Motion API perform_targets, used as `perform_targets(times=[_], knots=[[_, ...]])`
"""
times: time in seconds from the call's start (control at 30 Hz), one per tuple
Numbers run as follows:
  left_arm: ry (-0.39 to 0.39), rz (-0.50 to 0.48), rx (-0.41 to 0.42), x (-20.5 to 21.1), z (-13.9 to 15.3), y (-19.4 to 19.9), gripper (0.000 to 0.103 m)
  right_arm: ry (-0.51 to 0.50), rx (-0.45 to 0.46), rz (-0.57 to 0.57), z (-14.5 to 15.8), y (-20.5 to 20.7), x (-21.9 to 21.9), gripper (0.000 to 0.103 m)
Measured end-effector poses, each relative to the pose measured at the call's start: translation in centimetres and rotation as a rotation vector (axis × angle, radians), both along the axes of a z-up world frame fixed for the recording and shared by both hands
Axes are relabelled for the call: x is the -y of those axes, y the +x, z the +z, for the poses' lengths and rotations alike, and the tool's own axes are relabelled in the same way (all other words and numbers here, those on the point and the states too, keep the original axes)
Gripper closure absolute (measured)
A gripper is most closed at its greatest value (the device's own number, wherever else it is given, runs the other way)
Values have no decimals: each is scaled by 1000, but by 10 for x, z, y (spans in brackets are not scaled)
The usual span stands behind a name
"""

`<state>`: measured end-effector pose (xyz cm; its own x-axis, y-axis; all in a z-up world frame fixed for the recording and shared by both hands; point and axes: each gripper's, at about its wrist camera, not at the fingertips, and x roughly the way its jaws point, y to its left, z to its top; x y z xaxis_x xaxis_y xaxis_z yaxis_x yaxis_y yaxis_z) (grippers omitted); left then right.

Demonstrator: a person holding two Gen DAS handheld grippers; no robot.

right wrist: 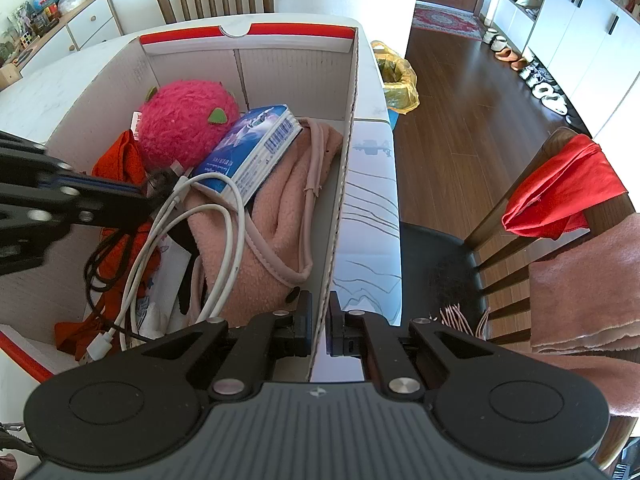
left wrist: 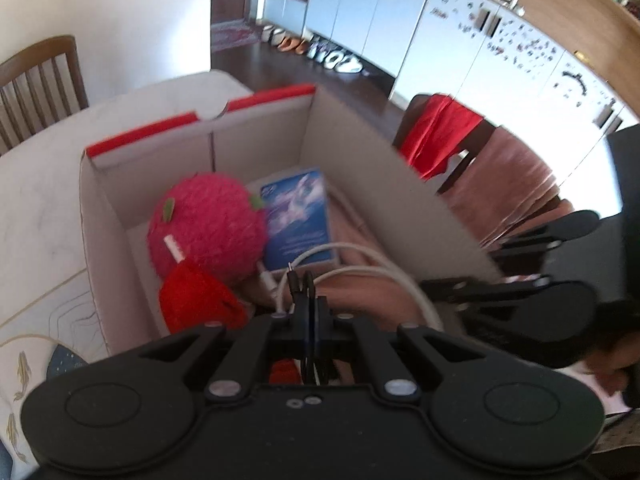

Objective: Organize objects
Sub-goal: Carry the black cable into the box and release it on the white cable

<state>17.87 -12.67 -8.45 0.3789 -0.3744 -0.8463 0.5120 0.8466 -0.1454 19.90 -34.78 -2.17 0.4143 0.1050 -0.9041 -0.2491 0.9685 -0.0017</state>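
Right wrist view, left to right. The left gripper [right wrist: 154,196] comes in from the left edge over the open cardboard box [right wrist: 348,168], jaws shut on a thin black cable [right wrist: 98,268] that loops down onto the pile. Under it sits red cloth [right wrist: 120,160]. Next, a pink plush ball [right wrist: 184,120] with green felt tabs sits toward the far wall. A white cable [right wrist: 236,240] is coiled over the middle (USB plug lying at the near left corner). A blue-and-white packet [right wrist: 256,144] leans tilted against the plush, on top of a pink fleece garment [right wrist: 280,216] that fills the right half of the box. The right gripper [right wrist: 319,324] is at the near right corner, jaws clamped on the box's right wall, one finger inside, one outside. The box stands on a white table [right wrist: 372,208]. Further right: a chair [right wrist: 520,220] with a red cloth draped on its backrest.

Left wrist view (blurred): left gripper [left wrist: 309,300] closed on the black cable, above the same contents.
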Motion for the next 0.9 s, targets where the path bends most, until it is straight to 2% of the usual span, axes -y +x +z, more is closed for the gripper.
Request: perform_targets(times=[0.2,0.43,0.57,0.9], knots=[[48,2,-7,-2,-11,2,101,1,0,0,0,0,0,97],[75,12,-12,-7,-14,-1,88,2,-2,-2,-1,1,-1,97],[63,13,-7,-10,-10,-5,76,1,-2,-2,-1,2,-2,97],[-21,41,24,-23,19,-22,68,3,-1,-2,-1,3,-1,97]])
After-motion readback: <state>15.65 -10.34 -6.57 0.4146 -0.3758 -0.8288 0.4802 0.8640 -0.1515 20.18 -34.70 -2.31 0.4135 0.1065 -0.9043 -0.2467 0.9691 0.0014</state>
